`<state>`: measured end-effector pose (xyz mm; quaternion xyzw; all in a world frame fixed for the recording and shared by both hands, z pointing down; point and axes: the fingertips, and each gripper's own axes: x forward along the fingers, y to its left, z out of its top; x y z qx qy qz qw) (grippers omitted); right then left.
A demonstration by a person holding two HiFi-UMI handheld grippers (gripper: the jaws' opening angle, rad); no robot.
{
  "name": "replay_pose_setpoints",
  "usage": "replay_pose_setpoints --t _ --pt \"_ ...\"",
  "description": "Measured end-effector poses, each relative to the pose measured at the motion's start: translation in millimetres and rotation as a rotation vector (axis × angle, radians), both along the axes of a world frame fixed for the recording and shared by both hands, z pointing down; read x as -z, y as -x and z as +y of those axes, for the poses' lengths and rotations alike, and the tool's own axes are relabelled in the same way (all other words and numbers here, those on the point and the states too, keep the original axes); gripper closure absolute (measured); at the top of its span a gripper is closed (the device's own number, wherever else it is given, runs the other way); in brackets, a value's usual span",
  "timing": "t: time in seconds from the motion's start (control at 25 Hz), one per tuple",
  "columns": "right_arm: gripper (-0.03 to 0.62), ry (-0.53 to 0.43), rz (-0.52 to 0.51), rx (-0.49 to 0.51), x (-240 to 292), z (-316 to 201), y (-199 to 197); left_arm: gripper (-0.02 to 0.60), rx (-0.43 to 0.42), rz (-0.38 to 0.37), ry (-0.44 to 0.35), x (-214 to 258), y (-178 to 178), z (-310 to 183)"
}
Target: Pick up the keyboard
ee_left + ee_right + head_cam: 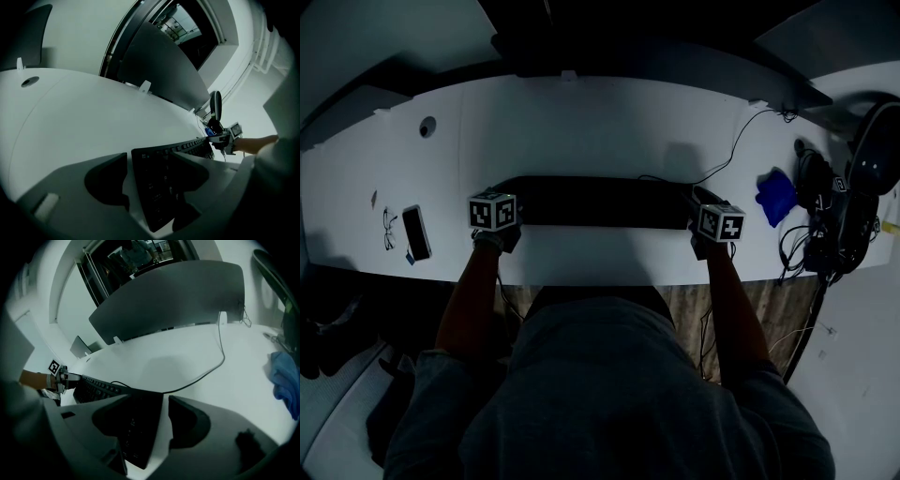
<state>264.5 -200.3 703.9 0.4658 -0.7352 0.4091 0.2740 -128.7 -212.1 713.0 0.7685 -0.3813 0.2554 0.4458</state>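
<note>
A long black keyboard (605, 202) lies flat on the white desk (600, 122), straight in front of the person. My left gripper (510, 223) sits at its left end and my right gripper (705, 210) at its right end. In the left gripper view the keyboard's left end (154, 187) lies between the spread jaws of the left gripper (149, 161), with a strip of white desk showing beside the left jaw. In the right gripper view the keyboard's right end (138, 427) lies between the jaws of the right gripper (152, 404), with a white gap before the right jaw. Neither pair of pads presses on it.
A phone (416, 232) and glasses (388, 228) lie at the desk's left. A blue cloth (776, 197), a thin cable (741, 141) and a tangle of dark gear (834, 216) crowd the right end. A dark divider panel (168, 291) stands behind the desk.
</note>
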Motion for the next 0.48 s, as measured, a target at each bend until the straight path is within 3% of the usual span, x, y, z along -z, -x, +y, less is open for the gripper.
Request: replay_pose_setpoints --t 0.48 --pt "0.333 0.087 -0.121 0.009 -13 1 2 0.291 -0.006 0.015 0.000 0 1 -2"
